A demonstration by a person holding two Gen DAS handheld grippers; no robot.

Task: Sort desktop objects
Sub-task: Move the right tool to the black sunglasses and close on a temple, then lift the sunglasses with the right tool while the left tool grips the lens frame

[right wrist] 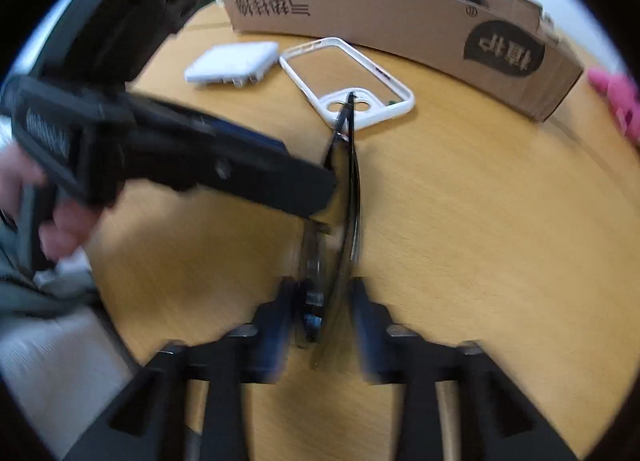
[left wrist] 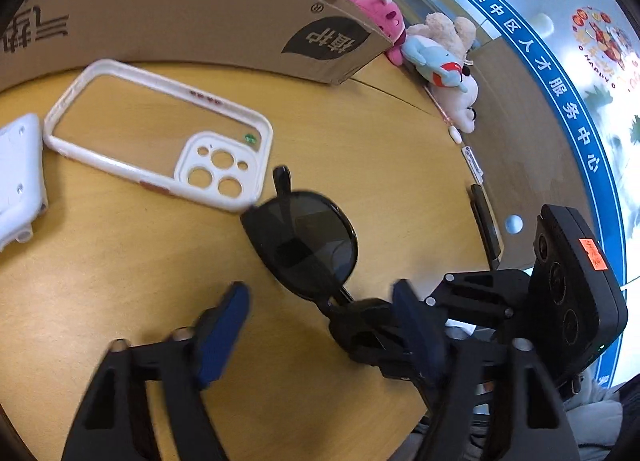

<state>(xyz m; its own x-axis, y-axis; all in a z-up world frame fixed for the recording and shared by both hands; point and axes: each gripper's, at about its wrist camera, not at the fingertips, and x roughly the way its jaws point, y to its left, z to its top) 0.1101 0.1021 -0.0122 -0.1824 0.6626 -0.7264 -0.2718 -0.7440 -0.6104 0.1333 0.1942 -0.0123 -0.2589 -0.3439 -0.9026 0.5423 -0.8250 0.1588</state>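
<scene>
Black sunglasses [left wrist: 308, 245] are held above the round wooden table [left wrist: 360, 149]. My right gripper [right wrist: 322, 313] is shut on the sunglasses [right wrist: 348, 189], seen edge-on between its blue pads. In the left wrist view the right gripper [left wrist: 384, 325] grips one end of the glasses. My left gripper [left wrist: 320, 313] is open, its fingers either side of the glasses without touching. A white phone case [left wrist: 160, 133] lies on the table behind, also seen in the right wrist view [right wrist: 348, 79]. A white flat device [right wrist: 232, 63] lies beside it.
A long cardboard box [right wrist: 384, 17] stands at the back of the table with plush toys and a dark object inside. Plush toys [left wrist: 440, 53] lie at the table's right edge. A glass wall [left wrist: 560, 101] is beyond.
</scene>
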